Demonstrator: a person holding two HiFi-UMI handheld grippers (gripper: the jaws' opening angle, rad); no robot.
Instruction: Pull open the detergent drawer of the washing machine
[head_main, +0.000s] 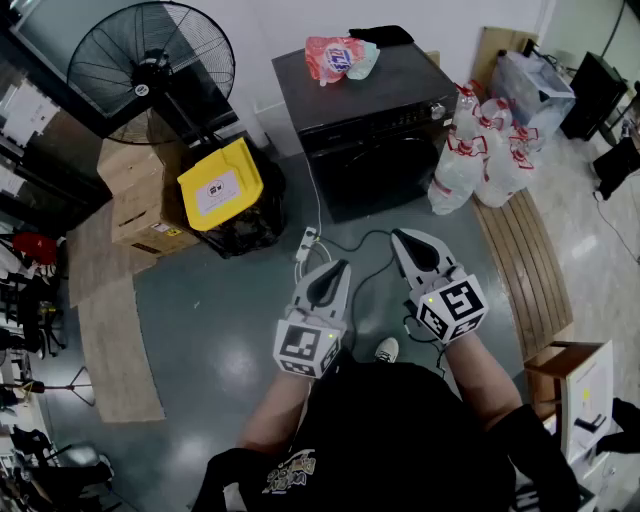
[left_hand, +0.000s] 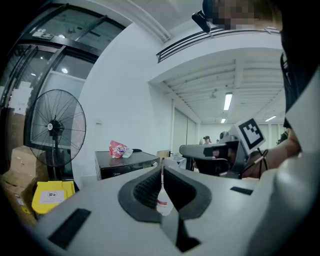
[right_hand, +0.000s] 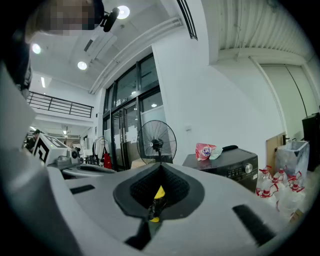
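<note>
Standing against the white wall, the black washing machine has its front turned to the person. Its detergent drawer is too small to pick out on the dark front. A red and white bag lies on top of the machine, near the back edge.

Both grippers are held in front of the machine, well apart from it, side by side and pointing toward it, about level. The left gripper faces the machine's left part and its two jaws are pressed together with nothing between them. The right gripper is a little nearer to the machine, and its jaws are also together and empty. The person's forearms reach forward from the body, one behind each gripper.

On the floor between the machine and the left gripper lies a white power strip. Clear water bottles stand just beside the machine's right side. To the left of the machine are a bin with a yellow lid, cardboard boxes and a large standing fan.
</note>
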